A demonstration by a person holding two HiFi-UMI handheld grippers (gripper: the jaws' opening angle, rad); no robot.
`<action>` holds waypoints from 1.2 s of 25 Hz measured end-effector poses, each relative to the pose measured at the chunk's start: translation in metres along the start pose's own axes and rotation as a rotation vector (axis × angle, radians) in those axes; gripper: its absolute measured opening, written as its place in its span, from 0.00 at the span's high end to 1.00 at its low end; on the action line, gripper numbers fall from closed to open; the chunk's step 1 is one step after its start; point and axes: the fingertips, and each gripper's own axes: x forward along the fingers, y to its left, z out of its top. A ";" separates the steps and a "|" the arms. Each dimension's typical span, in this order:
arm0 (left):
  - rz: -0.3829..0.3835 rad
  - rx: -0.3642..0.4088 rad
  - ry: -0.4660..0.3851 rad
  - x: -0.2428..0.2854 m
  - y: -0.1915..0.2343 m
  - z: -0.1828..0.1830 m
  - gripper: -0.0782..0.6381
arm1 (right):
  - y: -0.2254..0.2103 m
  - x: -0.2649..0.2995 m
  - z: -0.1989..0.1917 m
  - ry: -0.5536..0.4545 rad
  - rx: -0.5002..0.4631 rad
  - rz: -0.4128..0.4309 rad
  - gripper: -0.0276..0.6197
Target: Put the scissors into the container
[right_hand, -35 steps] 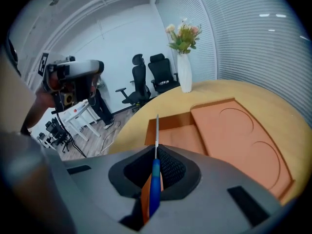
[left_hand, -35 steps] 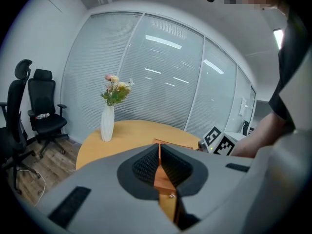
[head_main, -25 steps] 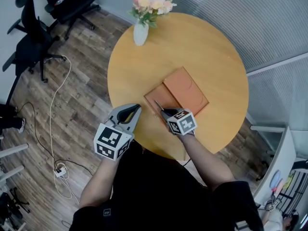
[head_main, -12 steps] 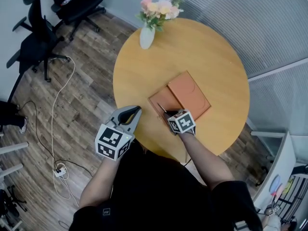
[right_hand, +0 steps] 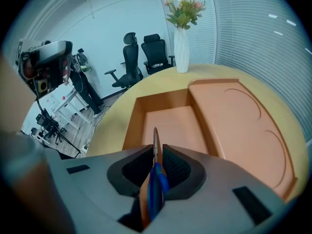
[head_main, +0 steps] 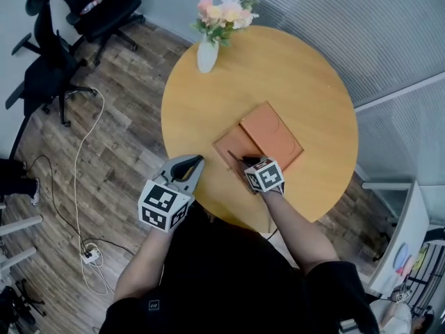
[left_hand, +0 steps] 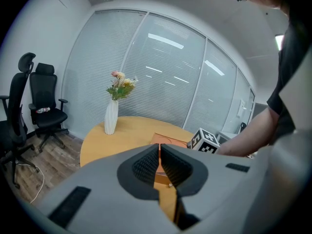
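An orange container lies open on the round wooden table, its lid folded out to the right. My right gripper is at the container's near edge, shut on the scissors. In the right gripper view the blue handles sit between the pads, and the blade points over the empty compartment. My left gripper hovers at the table's near left edge, shut with nothing in it. In the left gripper view the container lies beyond the jaws.
A white vase of flowers stands at the table's far left rim. Black office chairs and a white cable are on the wood floor to the left. Slatted glass walls run close on the right.
The head view has shifted a little. Both grippers keep nearly the same places by the container, and the scissors stay in the right one.
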 end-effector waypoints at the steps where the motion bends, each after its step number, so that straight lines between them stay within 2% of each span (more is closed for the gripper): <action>1: -0.009 0.002 0.000 0.001 0.000 0.000 0.86 | -0.001 -0.002 0.001 -0.008 -0.002 -0.011 0.89; 11: -0.100 0.039 0.006 0.011 0.000 0.005 0.86 | -0.012 -0.038 0.008 -0.092 0.006 -0.101 0.89; 18: -0.144 0.085 0.020 0.024 -0.005 0.014 0.86 | -0.023 -0.095 0.021 -0.272 0.056 -0.157 0.89; 21: -0.161 0.114 0.012 0.036 -0.016 0.027 0.86 | -0.028 -0.123 0.023 -0.348 0.054 -0.176 0.89; 24: -0.171 0.153 -0.006 0.048 -0.035 0.046 0.86 | -0.032 -0.149 0.018 -0.379 0.018 -0.197 0.89; 28: -0.162 0.215 -0.033 0.065 -0.057 0.076 0.86 | -0.040 -0.183 0.014 -0.438 -0.013 -0.205 0.89; 30: -0.158 0.220 -0.056 0.072 -0.068 0.092 0.86 | -0.048 -0.203 0.016 -0.481 -0.015 -0.217 0.89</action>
